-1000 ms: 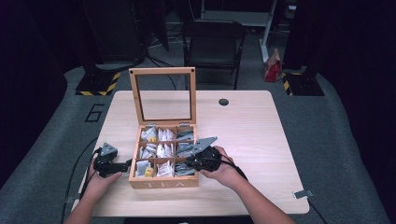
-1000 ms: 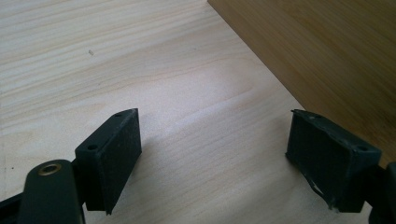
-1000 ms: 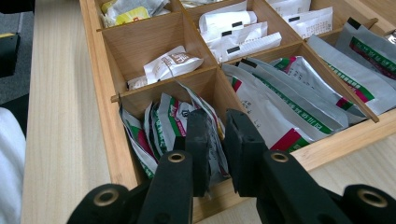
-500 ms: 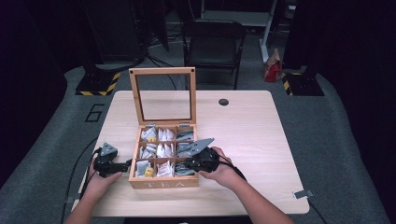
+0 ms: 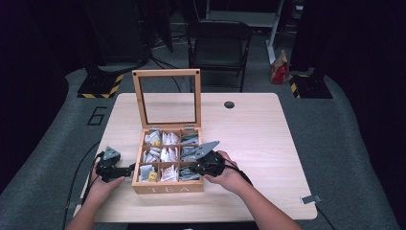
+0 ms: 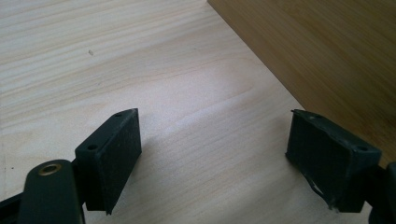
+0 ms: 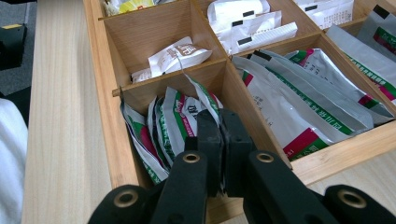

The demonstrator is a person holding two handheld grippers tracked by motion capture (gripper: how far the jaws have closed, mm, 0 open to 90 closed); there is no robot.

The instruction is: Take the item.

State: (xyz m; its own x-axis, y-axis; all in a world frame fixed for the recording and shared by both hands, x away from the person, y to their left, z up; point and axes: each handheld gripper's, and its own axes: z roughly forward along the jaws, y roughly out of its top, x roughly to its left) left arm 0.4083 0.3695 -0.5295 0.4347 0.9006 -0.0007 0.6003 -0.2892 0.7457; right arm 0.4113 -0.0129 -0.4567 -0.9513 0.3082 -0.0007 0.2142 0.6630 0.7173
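Wooden tea box [image 5: 167, 187] sits near the table's front edge, where the right gripper [image 7: 217, 140], jaws together over the corner compartment's sachets [image 7: 173, 121], should part before gripping one, while the left gripper [image 6: 215, 158] waits apart, empty.

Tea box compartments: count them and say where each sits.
9 compartments in the tea box, a three-by-three grid: three by the upright lid, three across the middle, three along the front wall. The right gripper partly covers the front right one.
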